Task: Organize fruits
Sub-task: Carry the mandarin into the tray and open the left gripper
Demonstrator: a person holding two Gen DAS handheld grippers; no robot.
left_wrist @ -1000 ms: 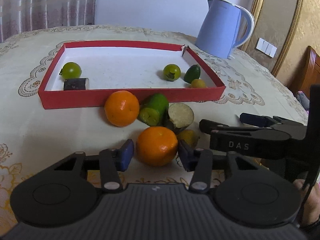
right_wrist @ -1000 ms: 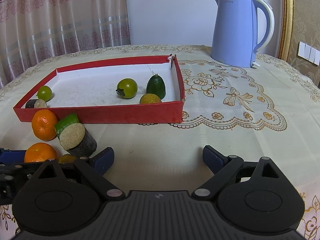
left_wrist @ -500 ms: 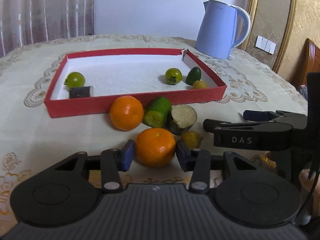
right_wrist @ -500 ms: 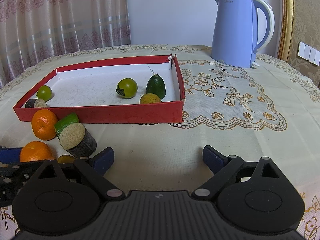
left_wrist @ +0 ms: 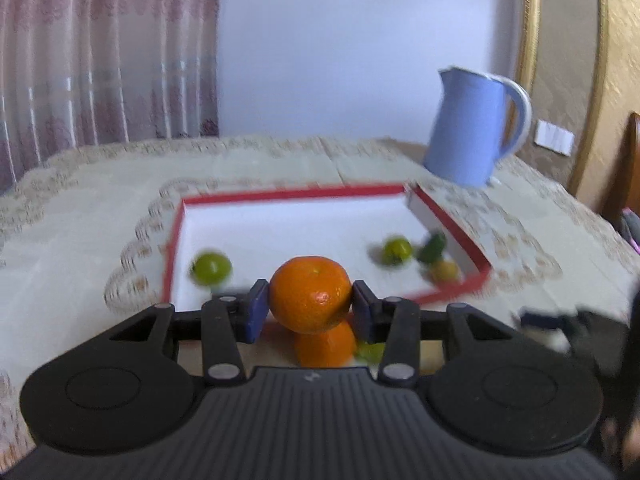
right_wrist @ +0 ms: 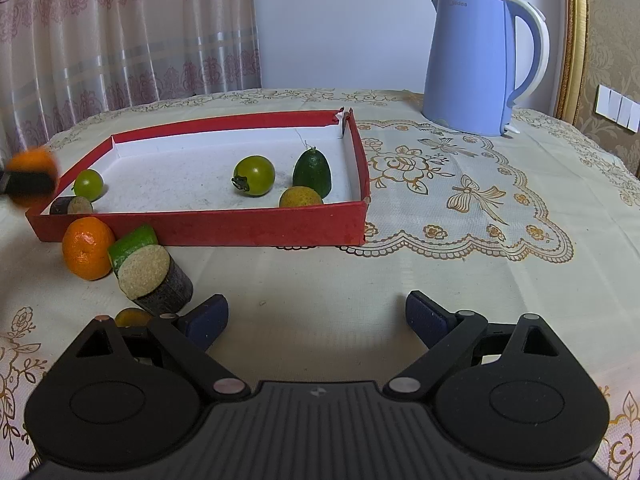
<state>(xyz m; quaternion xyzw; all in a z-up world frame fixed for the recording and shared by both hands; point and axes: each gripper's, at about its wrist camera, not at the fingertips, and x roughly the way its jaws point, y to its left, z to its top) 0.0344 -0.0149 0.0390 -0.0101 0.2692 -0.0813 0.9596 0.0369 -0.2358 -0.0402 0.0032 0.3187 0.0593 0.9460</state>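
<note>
Lifted off tablecloth point(right_wrist: 320, 280): orange point(left_wrist: 311, 293), pinched by left gripper point(left_wrist: 310, 309) before red tray point(left_wrist: 452, 290); right gripper point(right_wrist: 316, 320) spread, unmoved.

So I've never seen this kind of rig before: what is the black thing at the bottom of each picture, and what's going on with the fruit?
Each black shape is a hand-held two-finger gripper; a camera on it looks forward along the fingers. In the left view, the left gripper is shut on an orange, raised before the red tray. In the right view, the right gripper is open and holds nothing. Another orange and cut pieces lie on the tablecloth; a blue kettle stands behind.
</note>
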